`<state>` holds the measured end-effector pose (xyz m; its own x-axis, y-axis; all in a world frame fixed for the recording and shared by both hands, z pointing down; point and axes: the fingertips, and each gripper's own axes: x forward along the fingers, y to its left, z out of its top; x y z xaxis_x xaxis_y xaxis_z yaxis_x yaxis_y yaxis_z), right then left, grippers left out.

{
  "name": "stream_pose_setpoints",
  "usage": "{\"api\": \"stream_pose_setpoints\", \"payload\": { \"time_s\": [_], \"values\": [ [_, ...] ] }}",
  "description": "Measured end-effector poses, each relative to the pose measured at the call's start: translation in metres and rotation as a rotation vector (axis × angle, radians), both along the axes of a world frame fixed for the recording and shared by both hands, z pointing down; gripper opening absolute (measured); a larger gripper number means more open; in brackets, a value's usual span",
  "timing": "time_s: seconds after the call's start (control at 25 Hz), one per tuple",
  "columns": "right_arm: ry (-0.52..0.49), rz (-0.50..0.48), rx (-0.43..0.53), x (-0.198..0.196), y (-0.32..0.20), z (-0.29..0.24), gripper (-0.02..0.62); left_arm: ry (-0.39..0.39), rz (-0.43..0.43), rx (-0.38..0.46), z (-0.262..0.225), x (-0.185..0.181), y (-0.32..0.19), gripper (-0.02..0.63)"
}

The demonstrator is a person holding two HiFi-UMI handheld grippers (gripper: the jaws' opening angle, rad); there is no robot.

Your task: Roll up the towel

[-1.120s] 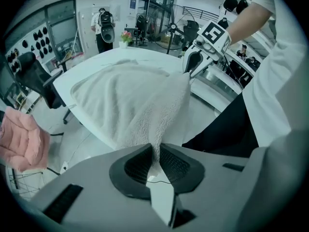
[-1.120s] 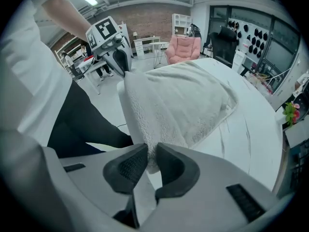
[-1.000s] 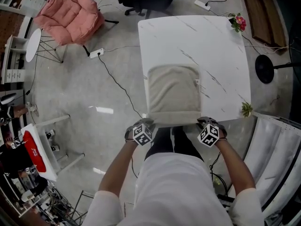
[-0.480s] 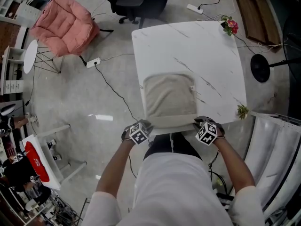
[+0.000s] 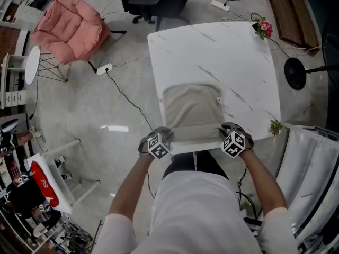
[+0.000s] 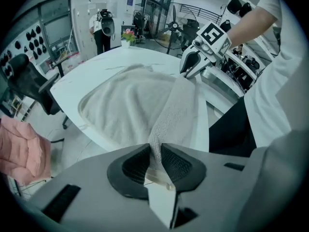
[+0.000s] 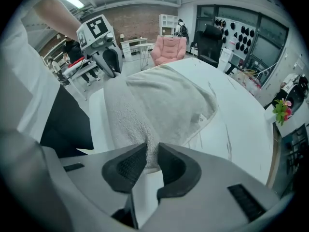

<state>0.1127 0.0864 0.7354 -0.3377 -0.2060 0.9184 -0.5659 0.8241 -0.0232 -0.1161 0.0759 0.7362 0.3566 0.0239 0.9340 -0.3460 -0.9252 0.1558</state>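
The left gripper and the right gripper each pinch one near corner of the towel. The jaws are narrow and have just been opening slightly, with cloth between the pads. Holding both corners probably keeps the edge straight for rolling. The rest lies flat on the counter. In the head view the grippers cover both corners, so it is unclear whether a roll has started.

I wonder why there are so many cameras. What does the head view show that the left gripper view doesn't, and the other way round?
Only the head view shows the small green plant at the corner of the table and the left hand-held gripper from above. Only the left gripper view shows that gripper's pads pinching the towel, and a person standing beyond the table. Both show the towel, the table, the flowers and the right hand-held gripper. Both grippers' jaws have just been opening slightly, with towel between them.
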Motion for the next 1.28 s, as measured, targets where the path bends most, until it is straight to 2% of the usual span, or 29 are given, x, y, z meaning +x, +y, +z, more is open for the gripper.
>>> {"api": "stream_pose_setpoints", "payload": {
  "time_s": [0.12,0.24,0.36,0.52,0.68,1.0,1.12,1.28],
  "values": [
    [0.041,0.028,0.036,0.004,-0.013,0.005,0.113,-0.014,-0.018,0.04,0.004,0.001,-0.013,0.128],
    [0.066,0.04,0.054,0.008,-0.021,0.011,0.176,-0.035,-0.05,0.068,0.013,-0.002,-0.024,0.184],
    [0.063,0.051,0.046,0.01,-0.024,0.015,0.189,-0.05,-0.078,0.091,0.019,-0.004,-0.033,0.216],
    [0.065,0.053,0.056,0.01,-0.023,0.02,0.192,-0.051,-0.08,0.101,0.026,-0.001,-0.032,0.216],
    [0.07,0.067,0.08,0.008,-0.021,0.023,0.175,-0.037,-0.124,0.114,0.025,-0.003,-0.032,0.213],
    [-0.005,0.145,0.182,0.013,-0.029,-0.021,0.176,0.025,-0.205,0.207,-0.012,-0.009,-0.033,0.209],
    [-0.046,0.103,0.19,0.005,-0.018,-0.032,0.167,0.062,-0.199,0.218,-0.024,-0.006,-0.024,0.215],
    [-0.083,-0.005,0.138,-0.013,0.011,-0.034,0.167,0.087,-0.128,0.221,-0.029,0.0,0.002,0.195]
  ]
}}
